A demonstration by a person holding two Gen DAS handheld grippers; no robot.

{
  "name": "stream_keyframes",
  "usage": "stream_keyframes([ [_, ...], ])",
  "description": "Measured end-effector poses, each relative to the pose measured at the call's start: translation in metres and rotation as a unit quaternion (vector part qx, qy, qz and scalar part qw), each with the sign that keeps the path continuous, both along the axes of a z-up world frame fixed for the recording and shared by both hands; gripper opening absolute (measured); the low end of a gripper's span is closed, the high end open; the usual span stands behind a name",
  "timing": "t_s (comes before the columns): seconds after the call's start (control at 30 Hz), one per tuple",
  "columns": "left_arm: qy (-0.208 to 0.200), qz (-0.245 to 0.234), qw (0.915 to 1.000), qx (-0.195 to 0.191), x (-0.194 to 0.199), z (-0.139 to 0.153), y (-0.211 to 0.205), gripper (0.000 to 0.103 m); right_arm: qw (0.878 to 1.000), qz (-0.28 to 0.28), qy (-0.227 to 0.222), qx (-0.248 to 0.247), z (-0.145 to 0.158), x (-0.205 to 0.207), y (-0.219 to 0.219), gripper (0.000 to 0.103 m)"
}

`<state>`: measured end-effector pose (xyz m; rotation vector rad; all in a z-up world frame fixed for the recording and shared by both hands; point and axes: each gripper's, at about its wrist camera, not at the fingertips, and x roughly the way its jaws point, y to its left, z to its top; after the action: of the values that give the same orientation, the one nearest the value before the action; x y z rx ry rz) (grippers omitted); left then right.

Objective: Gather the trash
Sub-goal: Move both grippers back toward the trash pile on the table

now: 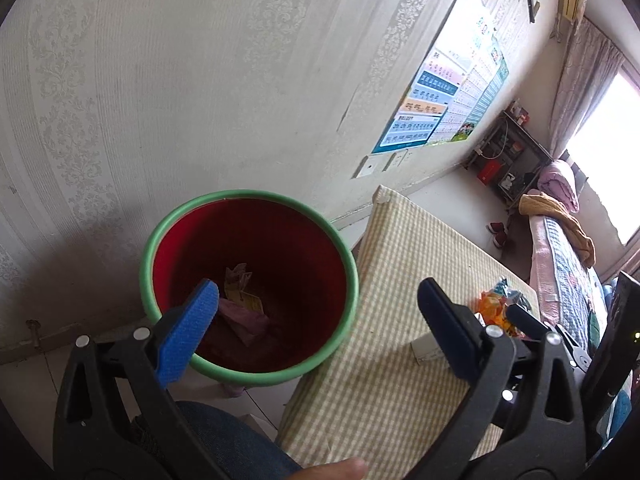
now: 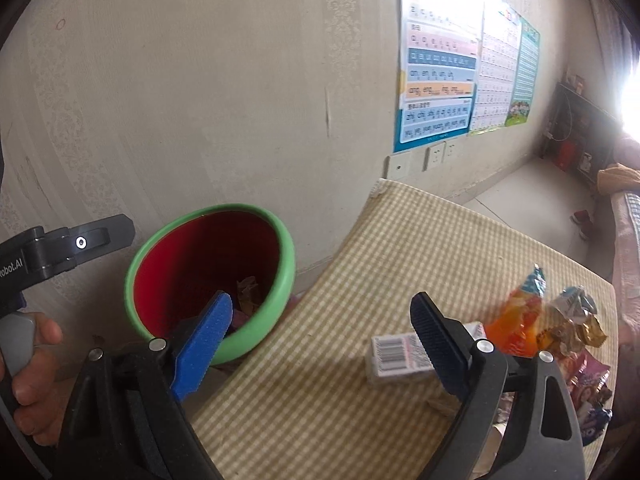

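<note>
A red bin with a green rim [image 1: 248,286] stands on the floor by the wall, left of the table; it also shows in the right wrist view [image 2: 208,280]. Paper scraps and a purple wrapper [image 1: 244,312] lie at its bottom. My left gripper [image 1: 320,320] is open and empty, hovering over the bin's right rim. My right gripper [image 2: 324,332] is open and empty above the table's left part. A white barcode box [image 2: 396,356], an orange wrapper [image 2: 520,320] and several crumpled wrappers [image 2: 576,320] lie on the table.
The table has a yellow checked cloth [image 2: 340,320] and stands against a pale wallpapered wall with posters [image 2: 440,52] and sockets. A bed [image 1: 568,264] with bedding lies to the right. The left gripper's body and the hand holding it [image 2: 36,360] show at the left edge.
</note>
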<state>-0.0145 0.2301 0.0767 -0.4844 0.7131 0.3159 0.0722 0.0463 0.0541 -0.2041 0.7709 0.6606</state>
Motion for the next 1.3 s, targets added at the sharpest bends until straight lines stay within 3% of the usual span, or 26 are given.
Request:
stream_keyframes([
  [0.3, -0.004, -0.054, 0.9985, 0.013, 0.010, 0.011, -0.064, 0.098, 0.997, -0.080, -0.008, 0.011, 0.013, -0.010, -0.097, 0.088],
  [0.77, 0.002, -0.143, 0.9893, 0.030, 0.031, 0.019, -0.153, 0.098, 0.985, -0.170, -0.020, 0.022, 0.026, -0.022, -0.196, 0.088],
  [1.3, 0.060, -0.228, 0.9716, 0.014, 0.061, -0.024, -0.220, 0.098, 0.966, -0.259, 0.021, 0.016, 0.000, 0.005, -0.278, 0.088],
])
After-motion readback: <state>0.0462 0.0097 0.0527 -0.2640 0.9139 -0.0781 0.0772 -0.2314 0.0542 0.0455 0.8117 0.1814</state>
